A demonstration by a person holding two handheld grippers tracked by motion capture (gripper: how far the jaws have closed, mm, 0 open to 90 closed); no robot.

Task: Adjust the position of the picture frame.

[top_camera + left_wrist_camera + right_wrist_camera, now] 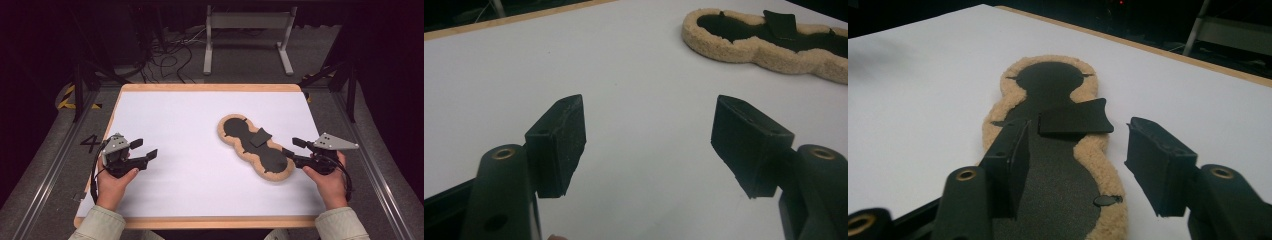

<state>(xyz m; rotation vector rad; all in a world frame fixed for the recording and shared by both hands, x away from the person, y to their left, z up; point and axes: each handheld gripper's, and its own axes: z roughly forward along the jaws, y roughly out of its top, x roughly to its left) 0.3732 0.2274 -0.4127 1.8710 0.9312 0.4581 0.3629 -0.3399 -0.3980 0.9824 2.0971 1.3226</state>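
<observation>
Right hand-held gripper (1075,165) hides the fleece-edged pad's (1058,200) near end

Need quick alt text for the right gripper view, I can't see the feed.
The right gripper, jaws open, reaches over the near end of a fleece-edged black pad lying flat on the white table. One jaw is above the pad and the other beside its edge; a small black flap sits across its middle.

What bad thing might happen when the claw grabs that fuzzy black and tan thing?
The right gripper is open at one end of the fleece-edged pad. The pad looks soft, so a grip on one end may let the rest droop or drag across the white table. The loose black flap might catch a jaw. The left gripper is far off, so it gives no support yet.
</observation>
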